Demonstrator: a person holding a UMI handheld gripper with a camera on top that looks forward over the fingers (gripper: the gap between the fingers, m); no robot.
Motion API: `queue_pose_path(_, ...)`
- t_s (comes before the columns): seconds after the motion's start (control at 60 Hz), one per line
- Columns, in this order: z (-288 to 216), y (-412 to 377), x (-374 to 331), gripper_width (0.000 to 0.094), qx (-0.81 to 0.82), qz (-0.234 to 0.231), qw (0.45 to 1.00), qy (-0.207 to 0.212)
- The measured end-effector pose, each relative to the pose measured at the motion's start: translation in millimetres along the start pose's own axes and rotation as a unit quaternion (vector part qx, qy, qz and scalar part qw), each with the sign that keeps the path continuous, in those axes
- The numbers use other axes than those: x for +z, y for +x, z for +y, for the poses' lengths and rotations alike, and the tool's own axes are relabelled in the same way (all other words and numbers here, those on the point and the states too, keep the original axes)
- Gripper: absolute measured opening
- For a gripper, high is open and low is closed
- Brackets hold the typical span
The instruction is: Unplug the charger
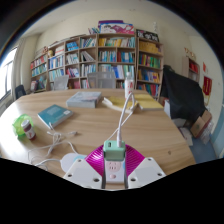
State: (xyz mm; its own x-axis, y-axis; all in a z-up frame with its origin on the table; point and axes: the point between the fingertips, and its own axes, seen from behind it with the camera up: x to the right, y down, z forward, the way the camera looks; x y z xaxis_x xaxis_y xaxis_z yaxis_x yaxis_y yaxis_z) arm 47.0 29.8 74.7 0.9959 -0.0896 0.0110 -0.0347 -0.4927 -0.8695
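Gripper view: starting at nine o'clock, a small green and white object sits on the wooden worktop, with a teal book just to its right. White cables loop across the worktop at about eight o'clock. Toward eleven o'clock, bookshelves line the far wall, and chairs stand behind the worktop.

At six o'clock the gripper has its two white fingers spread apart. The charger, a white block with a green top, stands between them with a gap at either side. It sits over a magenta round part. A white cord rises from the charger toward twelve o'clock, ending at a white plug by some papers.

At three o'clock a dark chair stands beside the worktop.
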Motion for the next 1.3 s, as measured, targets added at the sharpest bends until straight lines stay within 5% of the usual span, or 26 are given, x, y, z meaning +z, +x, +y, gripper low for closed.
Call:
queue_pose_path(0.1,-85,6,-36,0.0244,-0.028,0.024,0.996,0.084)
queue_pose_path(0.267,-118,20,-84,0.0245,-0.049,0.061,0.992,0.095)
queue_pose_path(0.7,81,117,-65,0.0275,-0.037,0.111,0.974,-0.196)
queue_pose_path(0.867,115,127,-38,0.0306,-0.025,0.062,0.96,-0.271)
queue_pose_path(0.95,114,128,-25,0.0337,-0.019,0.034,0.962,-0.271)
queue_pose_path(1.017,114,127,-19,0.0386,-0.016,0.011,0.961,-0.277)
queue_pose_path(1.133,109,122,-19,0.0852,-0.01,-0.035,0.961,-0.274)
queue_pose_path(1.3,95,131,-46,0.0845,-0.009,-0.076,0.965,-0.252)
